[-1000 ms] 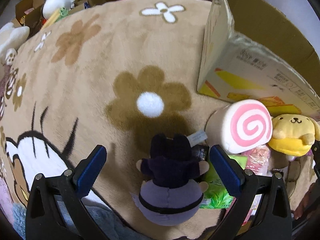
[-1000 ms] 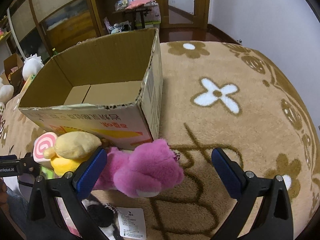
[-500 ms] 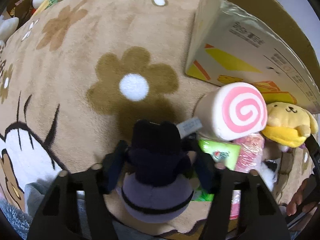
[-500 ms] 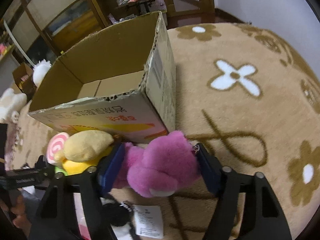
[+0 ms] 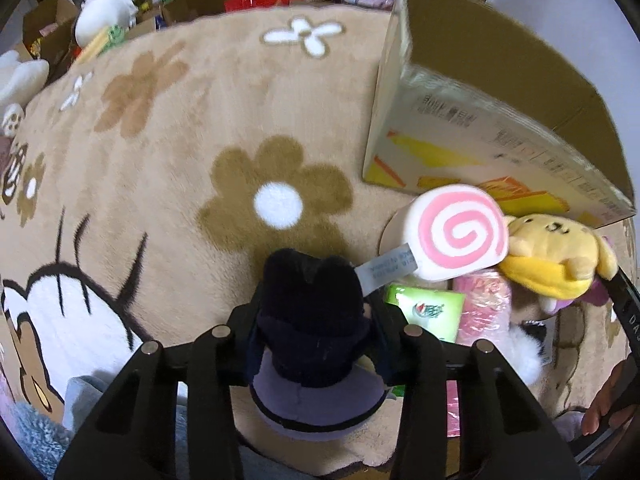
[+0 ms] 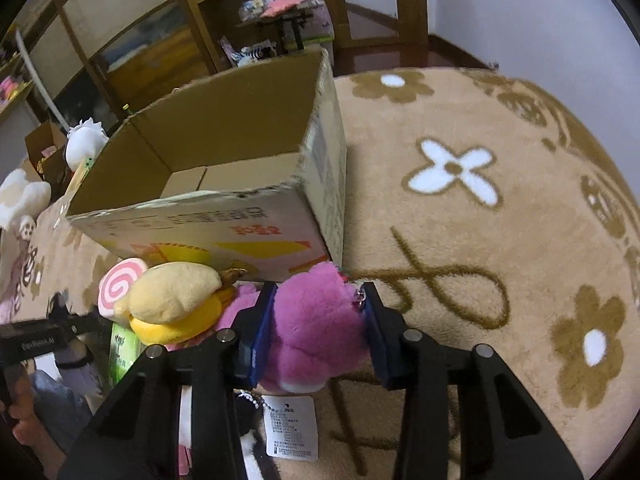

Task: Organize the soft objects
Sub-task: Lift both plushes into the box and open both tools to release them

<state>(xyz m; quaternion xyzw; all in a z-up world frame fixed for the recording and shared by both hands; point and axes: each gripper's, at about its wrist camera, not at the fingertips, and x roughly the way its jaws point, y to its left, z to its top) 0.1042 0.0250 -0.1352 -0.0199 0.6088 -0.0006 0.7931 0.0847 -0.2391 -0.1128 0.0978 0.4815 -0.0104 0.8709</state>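
My left gripper (image 5: pixel 314 336) is shut on a black and grey plush (image 5: pixel 312 320), held just above the tan flower rug (image 5: pixel 160 152). My right gripper (image 6: pixel 318 332) is shut on a pink plush (image 6: pixel 316 336), near the front right corner of the open cardboard box (image 6: pixel 224 216). A pink swirl roll plush (image 5: pixel 456 236) and a yellow dog plush (image 5: pixel 556 256) lie in front of the box (image 5: pixel 480 128). They also show in the right wrist view, the roll (image 6: pixel 116 288) left of the yellow plush (image 6: pixel 176 304).
A green packet (image 5: pixel 428 308) and a pink wrapped packet (image 5: pixel 484 308) lie under the plush pile. A white tag (image 6: pixel 292 428) hangs below the pink plush. White plush toys (image 5: pixel 104 8) and boxes stand beyond the rug's far left edge. A shelf and furniture (image 6: pixel 200 20) stand behind the box.
Both grippers closed from wide open onto their plushes. The left one squeezed the black plush, the right one the pink plush, and both toys rose slightly.
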